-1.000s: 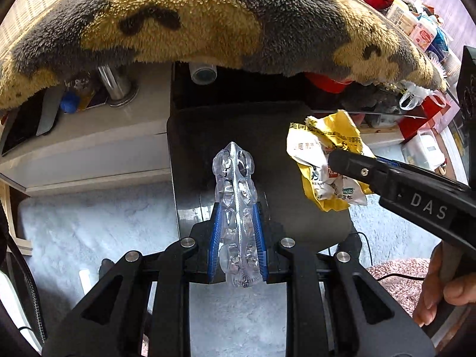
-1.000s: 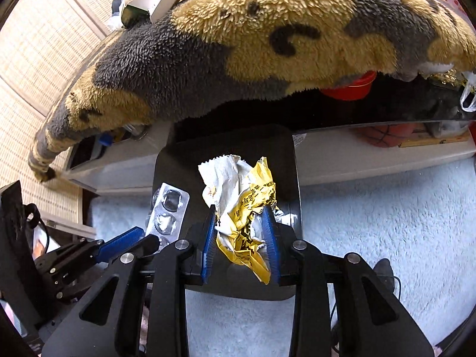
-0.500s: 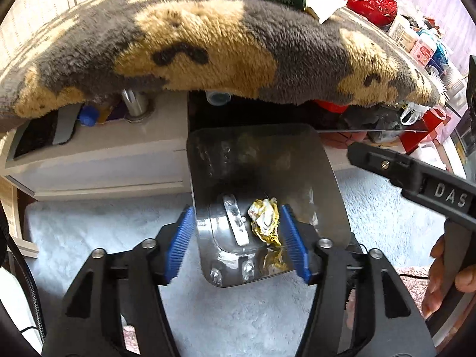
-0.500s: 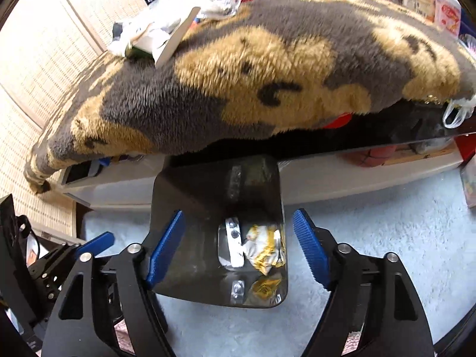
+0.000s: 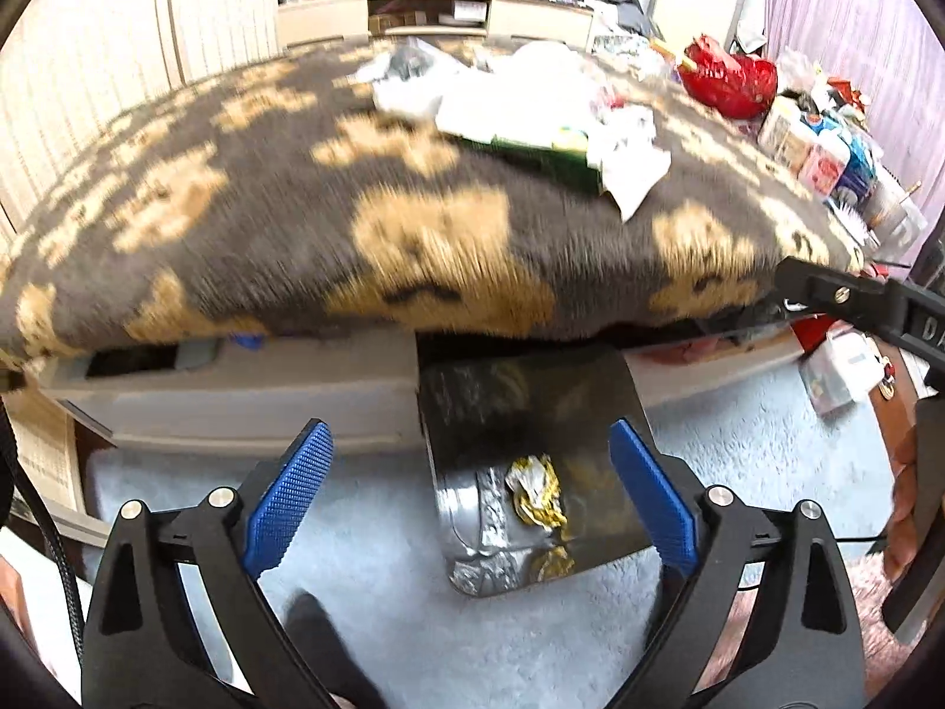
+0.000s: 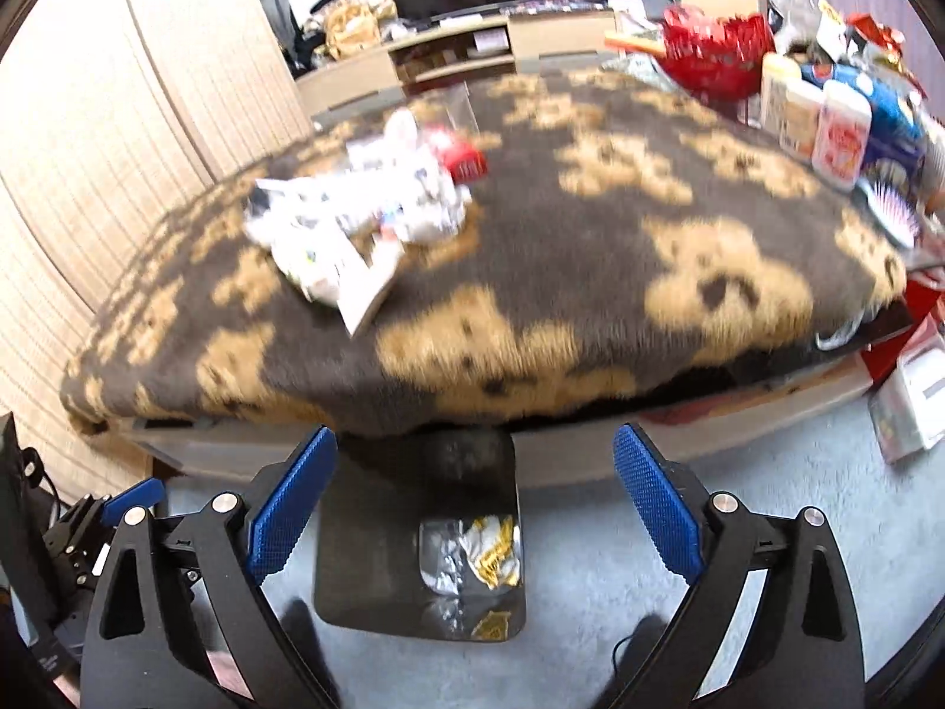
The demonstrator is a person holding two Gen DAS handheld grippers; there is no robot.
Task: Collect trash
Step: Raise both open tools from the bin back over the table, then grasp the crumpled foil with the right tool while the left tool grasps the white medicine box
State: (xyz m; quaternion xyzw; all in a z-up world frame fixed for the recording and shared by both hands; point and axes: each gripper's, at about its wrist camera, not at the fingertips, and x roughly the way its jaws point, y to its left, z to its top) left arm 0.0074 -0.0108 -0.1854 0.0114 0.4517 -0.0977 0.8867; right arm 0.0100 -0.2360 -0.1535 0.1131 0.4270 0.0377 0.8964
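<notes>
From the left wrist: left gripper (image 5: 469, 493) with jaws spread wide after just opening, nothing between the blue pads. Below, on the pale carpet (image 5: 384, 579), a glossy black bin (image 5: 520, 396) against the low table's near edge, holding a crumpled yellow wrapper (image 5: 534, 490) beside a clear blister pack (image 5: 487, 499). Above, more litter (image 5: 531, 112) on the table's brown-and-tan fleece cover (image 5: 266, 224), toward its far edge. From the right wrist: right gripper (image 6: 472, 499) likewise just opened, jaws wide and empty, over the same bin (image 6: 360, 532) with wrapper (image 6: 493, 543) inside; white paper scraps (image 6: 348, 224) piled toward the cover's (image 6: 590, 236) far left corner.
</notes>
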